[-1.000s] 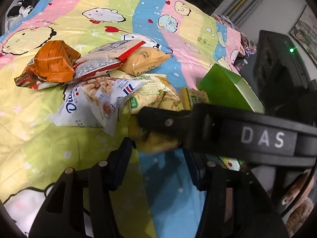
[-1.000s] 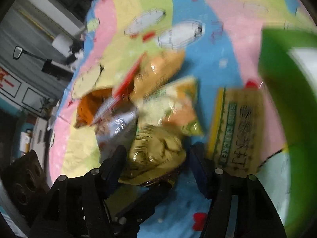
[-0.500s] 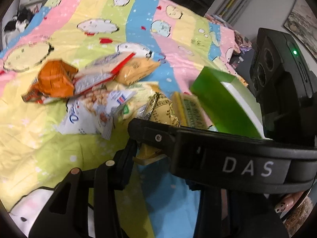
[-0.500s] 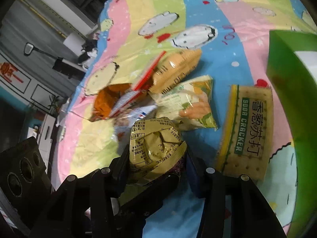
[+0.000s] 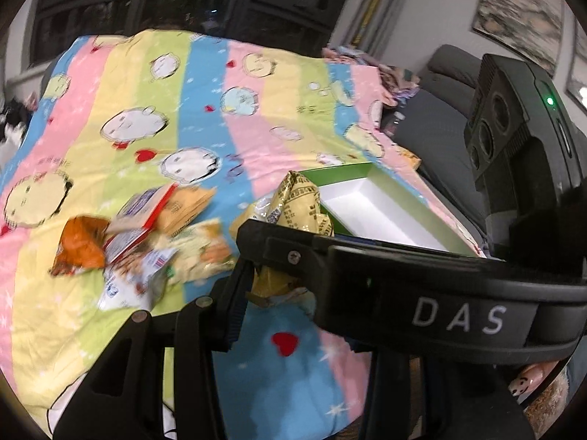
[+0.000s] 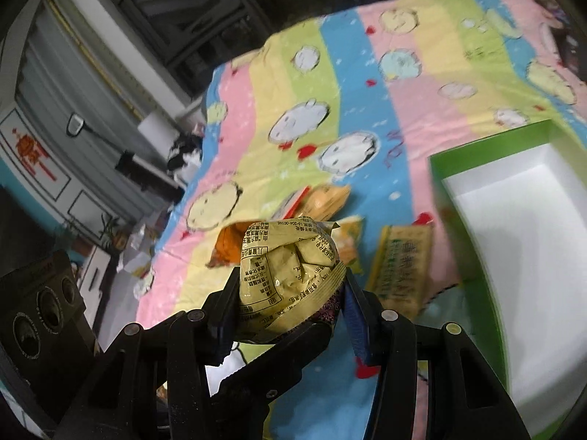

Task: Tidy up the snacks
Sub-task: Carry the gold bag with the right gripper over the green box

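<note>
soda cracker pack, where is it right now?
In the right wrist view the soda cracker pack lies flat on the striped blanket, right of the gripped yellow snack bag and just left of the green box.

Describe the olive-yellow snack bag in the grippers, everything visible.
The olive-yellow snack bag is a crinkled, puffy foil-like pouch with dark printed text panels and a purple patterned patch at its lower edge. It is lifted off the striped quilt, with the right gripper shut on its sides. The left gripper also closes on it from the other side. The open green box lies beside it.
</note>
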`<state>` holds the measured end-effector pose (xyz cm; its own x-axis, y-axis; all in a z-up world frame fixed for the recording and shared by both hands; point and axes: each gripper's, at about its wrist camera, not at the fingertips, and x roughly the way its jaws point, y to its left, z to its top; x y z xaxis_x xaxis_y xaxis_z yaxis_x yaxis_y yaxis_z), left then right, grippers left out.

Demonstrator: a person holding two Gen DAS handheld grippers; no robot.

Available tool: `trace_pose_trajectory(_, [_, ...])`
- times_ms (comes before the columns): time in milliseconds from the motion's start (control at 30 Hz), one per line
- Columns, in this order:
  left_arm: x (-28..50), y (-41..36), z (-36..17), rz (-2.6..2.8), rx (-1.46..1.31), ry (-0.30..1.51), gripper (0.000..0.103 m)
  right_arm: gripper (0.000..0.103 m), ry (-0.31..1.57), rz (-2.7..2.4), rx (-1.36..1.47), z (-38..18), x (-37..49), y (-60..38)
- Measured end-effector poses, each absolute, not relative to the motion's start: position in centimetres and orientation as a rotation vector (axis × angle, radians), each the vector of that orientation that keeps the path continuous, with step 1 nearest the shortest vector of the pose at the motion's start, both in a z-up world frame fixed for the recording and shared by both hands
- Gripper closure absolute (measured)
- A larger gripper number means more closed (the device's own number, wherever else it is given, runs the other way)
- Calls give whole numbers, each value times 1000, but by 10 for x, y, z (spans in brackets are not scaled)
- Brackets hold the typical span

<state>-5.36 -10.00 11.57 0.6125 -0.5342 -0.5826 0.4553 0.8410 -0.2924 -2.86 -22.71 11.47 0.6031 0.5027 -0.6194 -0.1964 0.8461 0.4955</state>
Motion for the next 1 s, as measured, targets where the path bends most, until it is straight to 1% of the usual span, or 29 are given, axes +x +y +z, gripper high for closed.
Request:
trace_pose_trajectory(367, [-57, -161, 134, -686, -22, 690, 61, 51, 746, 307, 509, 128, -50, -293])
trace_pose_trajectory(633, [-53, -201, 134, -757, 43, 711, 61, 51, 726, 234, 597, 121, -56, -334])
trace_pose_trajectory(1000, [-50, -236, 124, -805, 81, 760, 61, 51, 741, 167, 674, 104, -58, -371])
